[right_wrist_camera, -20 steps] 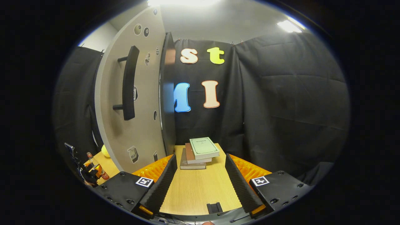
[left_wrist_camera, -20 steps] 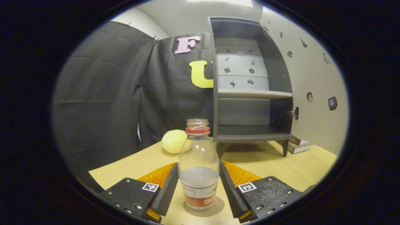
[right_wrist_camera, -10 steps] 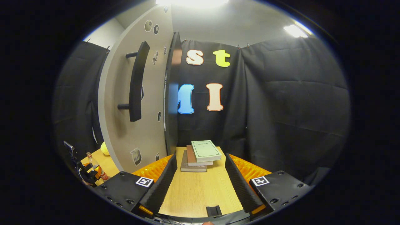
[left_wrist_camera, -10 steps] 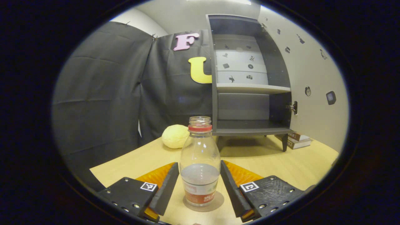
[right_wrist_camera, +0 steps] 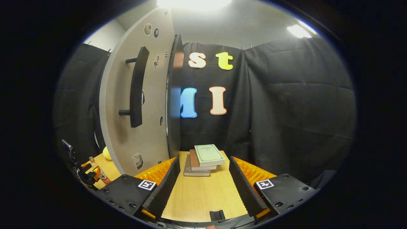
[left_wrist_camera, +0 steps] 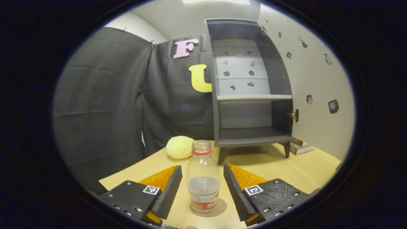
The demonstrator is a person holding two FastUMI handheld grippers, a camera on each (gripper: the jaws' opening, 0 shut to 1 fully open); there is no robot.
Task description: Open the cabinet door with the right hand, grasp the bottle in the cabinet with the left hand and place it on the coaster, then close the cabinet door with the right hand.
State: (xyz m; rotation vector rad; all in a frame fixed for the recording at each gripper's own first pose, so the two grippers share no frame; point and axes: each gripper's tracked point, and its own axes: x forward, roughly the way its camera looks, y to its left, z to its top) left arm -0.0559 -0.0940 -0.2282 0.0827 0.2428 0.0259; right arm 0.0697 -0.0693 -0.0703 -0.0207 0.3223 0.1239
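No wording can be made out. The bottle (left_wrist_camera: 203,178) carries a label (left_wrist_camera: 204,201) too small and blurred to read, and the green cover of the top book (right_wrist_camera: 209,155) bears print too fine to read.

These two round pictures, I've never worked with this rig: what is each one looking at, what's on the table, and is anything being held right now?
Each picture comes from a fisheye camera riding on a hand-held gripper that a person carries; there is no robot arm. The two slabs at the bottom of each view are that gripper's own fingers.

Left gripper view: the left hand-held gripper is open, with the bottle standing upright on a round coaster between its fingers, which stand clear of it. Behind are a pale yellow ball and the cabinet, its door swung open.

Right gripper view: the right hand-held gripper is open and holds nothing. It faces a stack of books on the table, with the door's handle to the left.

Nothing is held.
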